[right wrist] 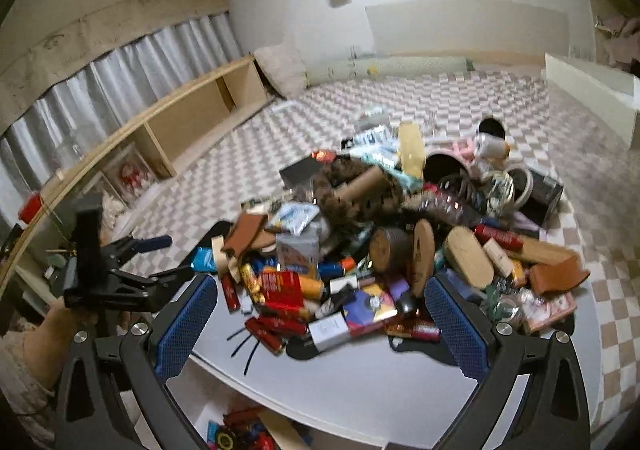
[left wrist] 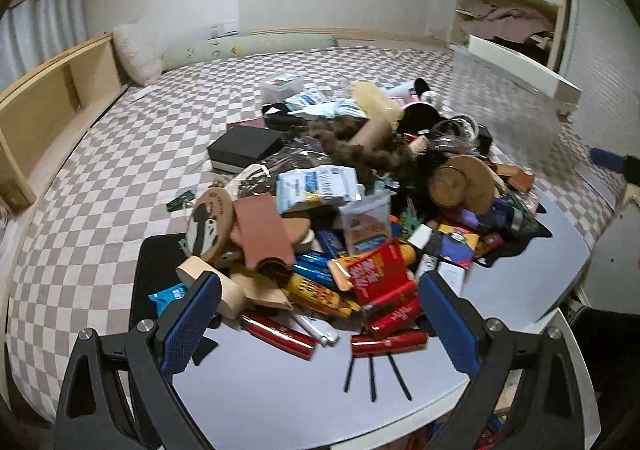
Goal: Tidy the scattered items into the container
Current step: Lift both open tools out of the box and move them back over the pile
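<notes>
While both tools hover over the low table, this is what shows.
Left gripper (left wrist: pixel 320 314): raised above the near edge of the white table (left wrist: pixel 280 390), aimed at the pile; its blue ribbed pads (left wrist: pixel 188 324) stand wide apart, nothing between them, touching nothing.
Right gripper (right wrist: pixel 322 324): held at a like height over the same edge, blue pads spread wide and empty.
Left hand (right wrist: pixel 70 320): in the right wrist view it grips the black handle of the other tool, a pale knitted sleeve at the wrist.
Scattered items (left wrist: pixel 352 218): heaped on the table, overlapping and tilted.
Materials: a glossy red carton (left wrist: pixel 380 270) with white lettering, flat red foil packs (left wrist: pixel 388 344), a brown cardboard tube (left wrist: pixel 372 132), round wooden discs (left wrist: pixel 460 182), a matte black box (left wrist: pixel 248 148), a fuzzy brown strip (left wrist: pixel 360 150), crinkled plastic sachets.
Container: I cannot tell which one is meant; below the table edge a bin of mixed small things (right wrist: pixel 244 430) partly shows.
Surroundings: checked beige-and-white bedding (left wrist: pixel 100 170) just behind the table.
</notes>
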